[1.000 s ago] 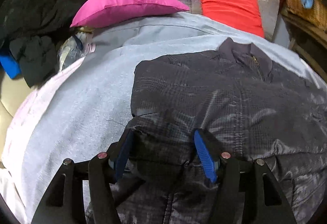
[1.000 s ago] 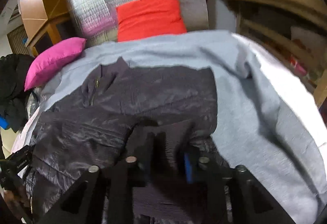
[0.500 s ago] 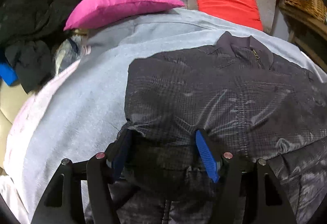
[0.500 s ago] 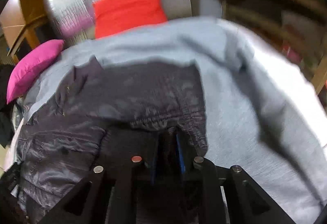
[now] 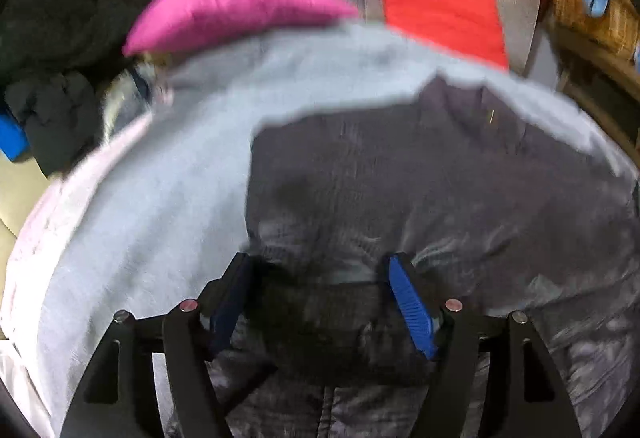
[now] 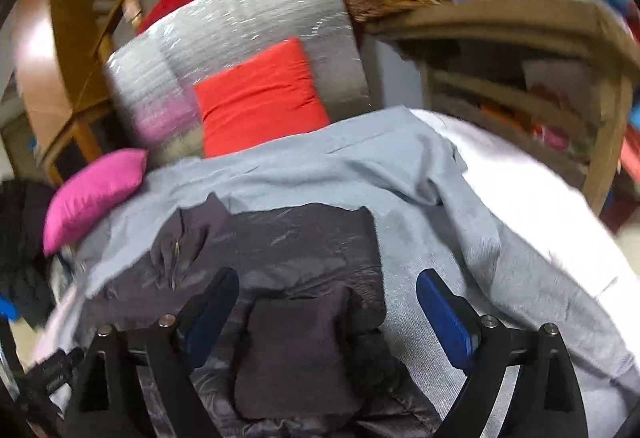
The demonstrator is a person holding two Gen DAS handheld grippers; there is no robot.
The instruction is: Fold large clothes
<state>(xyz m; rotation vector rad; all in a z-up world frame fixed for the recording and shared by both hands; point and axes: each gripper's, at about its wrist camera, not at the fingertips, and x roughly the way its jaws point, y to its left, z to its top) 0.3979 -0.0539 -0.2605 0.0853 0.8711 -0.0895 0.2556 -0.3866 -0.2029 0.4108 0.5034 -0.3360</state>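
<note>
The dark grey shiny quilted jacket (image 6: 288, 250) lies spread on the pale blue-grey sheet (image 6: 440, 206) that covers the bed, its collar toward the magenta pillow (image 6: 94, 194) and the red-orange square cushion (image 6: 260, 94) at the head. From here the fold looks about half made: the sides seem turned in to a fairly neat block, and a knit cuffed end lies back over the body near the hem, but the long fold from hem to collar is, I judge, not yet done. The right gripper (image 6: 328, 302) stands with its blue pads wide apart above that cuffed end, holding nothing. The left gripper (image 5: 320, 302) also has its jaws spread, a hump of the jacket's lower edge bulging between the pads; the view is blurred, so I cannot tell whether they press the cloth or merely straddle it.
</note>
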